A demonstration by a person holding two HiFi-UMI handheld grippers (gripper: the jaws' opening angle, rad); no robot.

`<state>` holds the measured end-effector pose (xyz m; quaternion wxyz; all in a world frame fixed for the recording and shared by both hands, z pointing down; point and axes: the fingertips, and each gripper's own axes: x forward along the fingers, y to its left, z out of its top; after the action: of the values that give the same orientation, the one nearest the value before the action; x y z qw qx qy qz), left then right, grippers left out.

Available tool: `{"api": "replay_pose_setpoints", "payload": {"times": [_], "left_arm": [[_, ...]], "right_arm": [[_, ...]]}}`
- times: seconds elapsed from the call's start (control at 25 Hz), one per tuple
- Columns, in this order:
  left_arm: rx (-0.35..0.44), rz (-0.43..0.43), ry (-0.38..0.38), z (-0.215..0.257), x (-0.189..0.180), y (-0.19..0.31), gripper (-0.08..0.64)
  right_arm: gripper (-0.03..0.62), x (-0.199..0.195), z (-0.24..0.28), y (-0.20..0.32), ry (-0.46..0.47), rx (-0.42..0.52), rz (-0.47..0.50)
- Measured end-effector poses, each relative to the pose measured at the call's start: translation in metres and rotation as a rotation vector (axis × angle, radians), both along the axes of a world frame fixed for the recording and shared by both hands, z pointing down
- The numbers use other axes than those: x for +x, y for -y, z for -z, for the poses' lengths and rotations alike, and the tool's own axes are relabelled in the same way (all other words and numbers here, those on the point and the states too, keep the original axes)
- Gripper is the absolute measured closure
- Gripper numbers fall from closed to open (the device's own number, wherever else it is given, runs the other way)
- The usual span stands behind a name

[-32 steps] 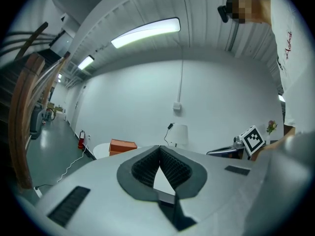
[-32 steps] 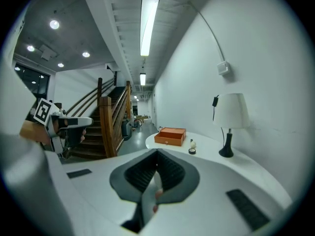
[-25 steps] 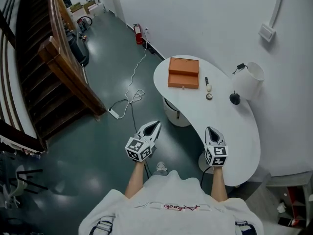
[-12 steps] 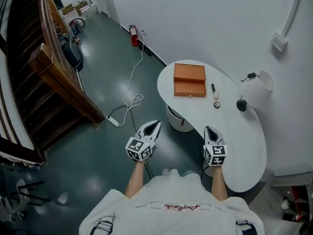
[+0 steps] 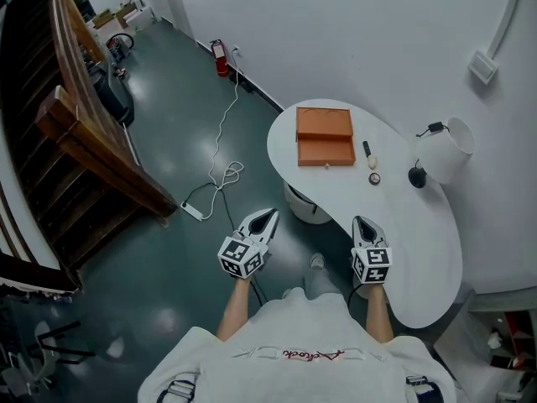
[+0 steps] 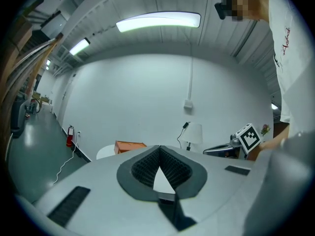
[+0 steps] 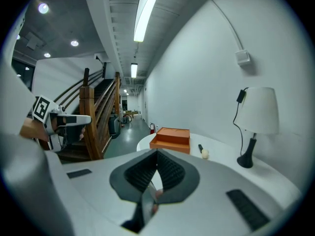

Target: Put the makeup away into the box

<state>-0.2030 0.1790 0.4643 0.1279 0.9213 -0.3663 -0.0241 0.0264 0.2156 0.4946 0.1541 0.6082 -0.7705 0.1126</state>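
- Head view: left tongs (image 5: 269, 215) and right tongs (image 5: 361, 222) are both closed with nothing between them, well apart from the orange box (image 5: 325, 136).
- The orange box sits at the far end of the white worktop (image 5: 419, 233).
- Just right of it, in a row: dark makeup stick (image 5: 367, 149), pale round piece (image 5: 372, 163), small round compact (image 5: 374, 178).
- Lamp (image 5: 445, 149) stands further right, near the wall.

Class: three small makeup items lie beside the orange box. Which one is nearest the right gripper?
The small round dark item, at the row's near end. The pale egg-shaped item and the black stick lie beyond it, farther from the right gripper.
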Motion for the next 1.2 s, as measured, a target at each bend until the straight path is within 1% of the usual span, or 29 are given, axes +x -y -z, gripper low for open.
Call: {"api": "replay_pose_setpoints", "payload": {"times": [0.2, 0.48, 0.68, 0.88, 1.04, 1.2], "left_arm": [[-0.011, -0.006, -0.011, -0.005, 0.003, 0.024, 0.549], [0.007, -0.019, 0.002, 0.002, 0.027, 0.084, 0.549], [0.007, -0.008, 0.003, 0.009, 0.04, 0.126, 0.549], [0.012, -0.003, 0.003, 0.017, 0.062, 0.166, 0.549], [0.007, -0.01, 0.027, 0.015, 0.079, 0.193, 0.549], [-0.012, -0.002, 0.05, 0.008, 0.094, 0.215, 0.549]], "right_arm": [[0.572, 0.003, -0.003, 0.025, 0.011, 0.001, -0.001], [0.572, 0.026, -0.003, 0.085, 0.025, 0.01, -0.015], [0.572, 0.039, 0.004, 0.129, 0.035, 0.021, -0.01], [0.572, 0.064, 0.011, 0.169, 0.061, 0.022, -0.015], [0.572, 0.086, 0.016, 0.198, 0.09, 0.036, -0.027], [0.572, 0.108, 0.011, 0.219, 0.104, 0.029, -0.047]]}}
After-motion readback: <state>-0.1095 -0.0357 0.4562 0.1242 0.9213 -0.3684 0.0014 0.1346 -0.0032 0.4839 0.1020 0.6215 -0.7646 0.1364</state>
